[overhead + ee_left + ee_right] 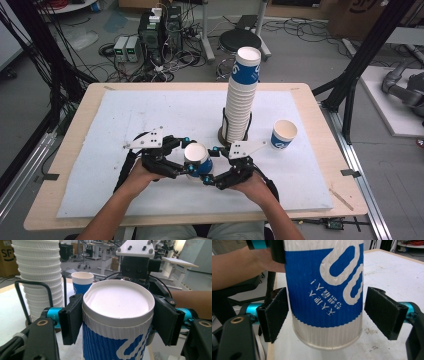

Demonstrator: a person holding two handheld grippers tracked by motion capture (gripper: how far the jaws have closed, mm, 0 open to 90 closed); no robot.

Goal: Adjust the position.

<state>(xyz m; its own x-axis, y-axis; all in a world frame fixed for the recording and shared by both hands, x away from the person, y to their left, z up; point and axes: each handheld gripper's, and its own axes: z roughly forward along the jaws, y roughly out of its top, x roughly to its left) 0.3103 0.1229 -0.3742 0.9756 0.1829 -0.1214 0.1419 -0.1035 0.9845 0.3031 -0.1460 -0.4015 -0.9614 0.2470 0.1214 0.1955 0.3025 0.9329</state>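
A blue-and-white paper cup (196,159) is held upright just above the white mat, between both hands. My left gripper (186,157) is shut on it. In the left gripper view its pads press both sides of the cup (117,300) just under the rim. My right gripper (209,165) comes from the other side at the cup's lower half. In the right gripper view its jaws (327,315) stand open around the cup (324,290): the left pad (274,315) is at the wall and the right pad (384,312) is apart from it. The cup's base hangs clear of the mat.
A tall stack of the same cups (240,100) stands in a black wire holder behind the held cup, also in the left gripper view (40,277). A single upright cup (284,134) stands right of the stack. The white mat (140,115) covers the wooden table (75,130).
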